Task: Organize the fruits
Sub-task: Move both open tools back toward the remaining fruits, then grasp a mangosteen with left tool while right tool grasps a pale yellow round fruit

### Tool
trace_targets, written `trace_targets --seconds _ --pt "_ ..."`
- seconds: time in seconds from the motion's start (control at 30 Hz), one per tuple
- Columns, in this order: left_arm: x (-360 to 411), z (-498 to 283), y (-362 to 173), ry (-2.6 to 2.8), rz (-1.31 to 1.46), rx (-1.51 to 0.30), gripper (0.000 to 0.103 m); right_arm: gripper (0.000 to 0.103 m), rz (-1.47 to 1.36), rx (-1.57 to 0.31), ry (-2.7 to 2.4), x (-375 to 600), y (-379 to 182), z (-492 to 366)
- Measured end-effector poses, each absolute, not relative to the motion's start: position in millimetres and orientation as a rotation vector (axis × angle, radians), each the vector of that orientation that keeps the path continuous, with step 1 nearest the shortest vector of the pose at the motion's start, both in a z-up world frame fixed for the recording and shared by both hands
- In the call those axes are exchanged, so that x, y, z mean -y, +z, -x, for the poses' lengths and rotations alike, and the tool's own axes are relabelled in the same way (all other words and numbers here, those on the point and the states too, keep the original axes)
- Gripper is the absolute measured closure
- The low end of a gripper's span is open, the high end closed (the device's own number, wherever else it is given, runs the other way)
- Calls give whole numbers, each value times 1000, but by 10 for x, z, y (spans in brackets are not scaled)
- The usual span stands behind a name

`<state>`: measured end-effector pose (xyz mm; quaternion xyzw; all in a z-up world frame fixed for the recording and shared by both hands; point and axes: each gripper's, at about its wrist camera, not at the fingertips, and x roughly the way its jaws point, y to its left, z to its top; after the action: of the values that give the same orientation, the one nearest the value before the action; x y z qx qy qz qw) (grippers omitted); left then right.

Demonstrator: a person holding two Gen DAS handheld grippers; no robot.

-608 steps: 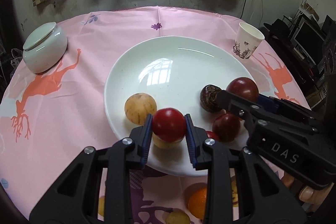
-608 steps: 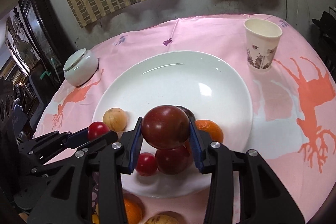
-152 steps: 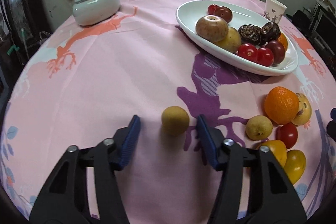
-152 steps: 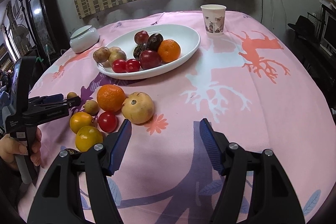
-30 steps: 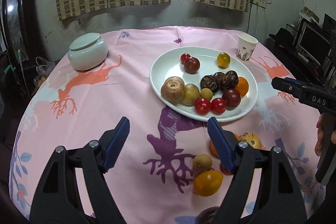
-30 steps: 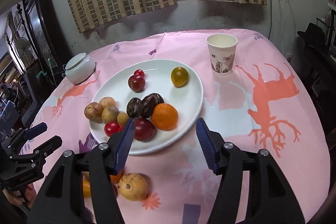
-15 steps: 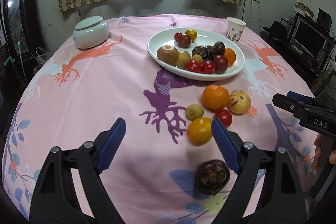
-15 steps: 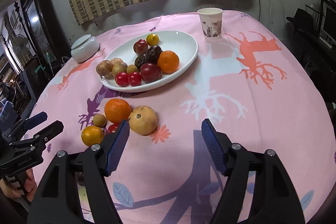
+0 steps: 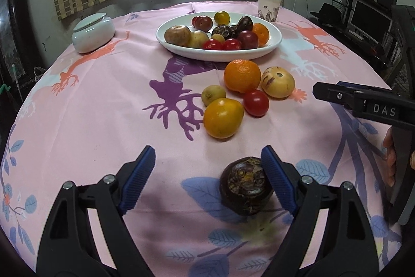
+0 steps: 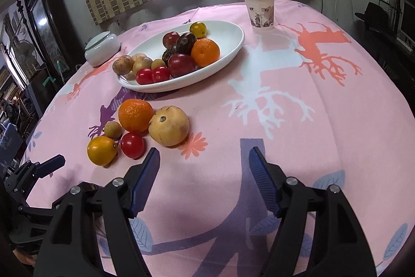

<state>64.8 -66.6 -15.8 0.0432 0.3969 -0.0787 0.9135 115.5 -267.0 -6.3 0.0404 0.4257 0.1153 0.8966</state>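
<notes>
A white plate (image 9: 272, 43) (image 10: 233, 48) at the far side holds several fruits. Nearer lie an orange (image 9: 242, 75) (image 10: 135, 114), a pale speckled fruit (image 9: 277, 82) (image 10: 168, 129), a red tomato (image 9: 256, 103) (image 10: 132, 145), a yellow-orange fruit (image 9: 223, 117) (image 10: 101, 150) and a small tan fruit (image 9: 213, 94) (image 10: 113, 129). My left gripper (image 9: 207, 160) is open. A dark wrinkled fruit (image 9: 246, 188) rests on the cloth between its fingers, close to the right finger. My right gripper (image 10: 205, 157) is open over bare cloth, just right of the loose fruits.
A white lidded jar (image 9: 93, 30) (image 10: 102, 48) stands at the far left. A paper cup (image 9: 268, 4) (image 10: 262, 11) stands beyond the plate on the right. The round table's pink cloth drops off at every edge. Dark furniture and monitors surround the table.
Both grippers have drawn back from the plate and sunk toward the near cloth, jaws wider than a second ago. The dark fruit now lies between the left fingers.
</notes>
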Motion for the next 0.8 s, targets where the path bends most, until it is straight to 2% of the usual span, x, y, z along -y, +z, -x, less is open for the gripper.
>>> trace_targets --seconds 0.27,0.67,0.73,0.8 --pt "670 -607 -159 -162 -97 -789 17 32 -47 -862 228 2632 -51 -1135" --pt "785 -537 -250 -215 -86 -867 16 32 -33 -875 233 2605 -56 -1139" --pt "812 -550 -302 -223 -100 -898 19 32 -33 -877 235 2605 -56 -1141" --pt "821 -570 -338 -246 -98 -919 42 32 -33 -873 232 2602 -53 -1139"
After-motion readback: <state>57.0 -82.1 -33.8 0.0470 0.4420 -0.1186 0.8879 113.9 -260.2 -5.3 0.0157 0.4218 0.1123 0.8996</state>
